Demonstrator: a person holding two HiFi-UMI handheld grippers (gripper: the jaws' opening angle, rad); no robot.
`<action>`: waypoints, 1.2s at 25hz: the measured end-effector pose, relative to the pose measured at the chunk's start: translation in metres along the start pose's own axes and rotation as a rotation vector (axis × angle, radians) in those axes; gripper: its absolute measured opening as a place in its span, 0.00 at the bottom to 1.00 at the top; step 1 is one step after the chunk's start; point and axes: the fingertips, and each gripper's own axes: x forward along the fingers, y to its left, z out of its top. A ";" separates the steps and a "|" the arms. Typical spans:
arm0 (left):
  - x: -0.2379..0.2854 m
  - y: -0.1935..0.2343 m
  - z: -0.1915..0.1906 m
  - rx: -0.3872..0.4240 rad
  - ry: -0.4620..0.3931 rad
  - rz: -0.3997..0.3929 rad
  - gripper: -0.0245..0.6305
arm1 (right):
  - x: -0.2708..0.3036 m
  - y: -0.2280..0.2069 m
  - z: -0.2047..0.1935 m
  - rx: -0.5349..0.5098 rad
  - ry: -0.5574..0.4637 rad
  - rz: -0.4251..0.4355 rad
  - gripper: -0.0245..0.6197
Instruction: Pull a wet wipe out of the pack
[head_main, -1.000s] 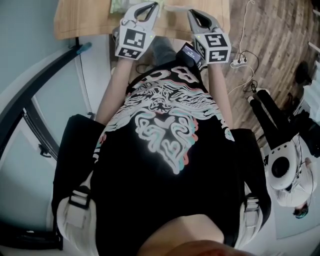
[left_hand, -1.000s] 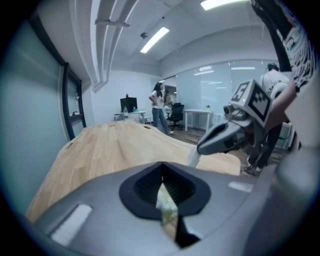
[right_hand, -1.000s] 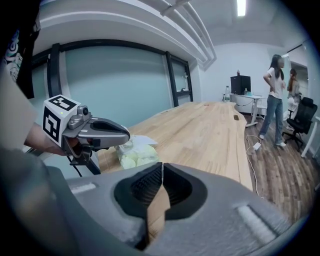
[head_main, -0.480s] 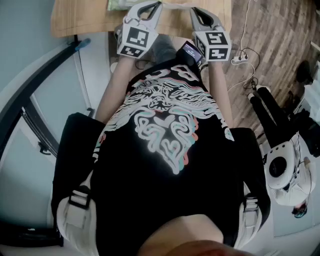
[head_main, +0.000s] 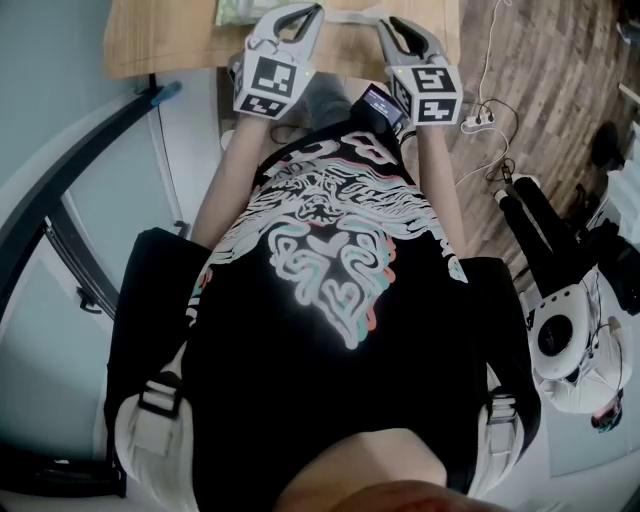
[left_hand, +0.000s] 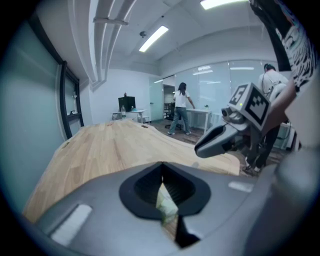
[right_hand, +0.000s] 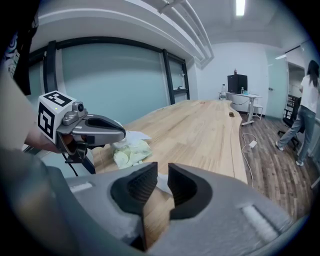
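Wet wipe pack (right_hand: 131, 152): pale green, crumpled-looking, lying on the wooden table (right_hand: 200, 125) close to its near edge, just beyond the tip of the left gripper as seen from the right gripper view; mostly cut off at the top edge of the head view. White sheet (right_hand: 134, 136): touching the pack's far side; impossible to tell whether a wipe partly out, a loose one, or a flap. Left gripper (left_hand: 161, 170): closed tip to tip, held level and low over the table edge, near the pack; a pale green sliver in the slit below the tips, judged to be the pack seen through the slit rather than pinched, though not certain. Right gripper (right_hand: 162, 176): parted by a narrow gap, nothing between, only wood and a bit of white showing through; held beside the left one, apart from the pack. Progress, as a judgement: early; no wipe visibly hanging from either gripper, pack not pinned down. Left to do: steady the pack with one gripper, pinch the exposed wipe at the opening with the other, draw it clear.
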 end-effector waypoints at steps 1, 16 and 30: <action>-0.001 0.001 0.001 0.000 -0.003 0.003 0.02 | -0.001 0.000 0.001 -0.004 -0.004 -0.003 0.14; -0.017 0.002 0.033 0.010 -0.065 0.040 0.02 | -0.055 -0.016 0.049 -0.113 -0.215 -0.169 0.04; -0.034 -0.010 0.064 0.001 -0.139 0.004 0.02 | -0.094 0.001 0.061 -0.111 -0.301 -0.235 0.04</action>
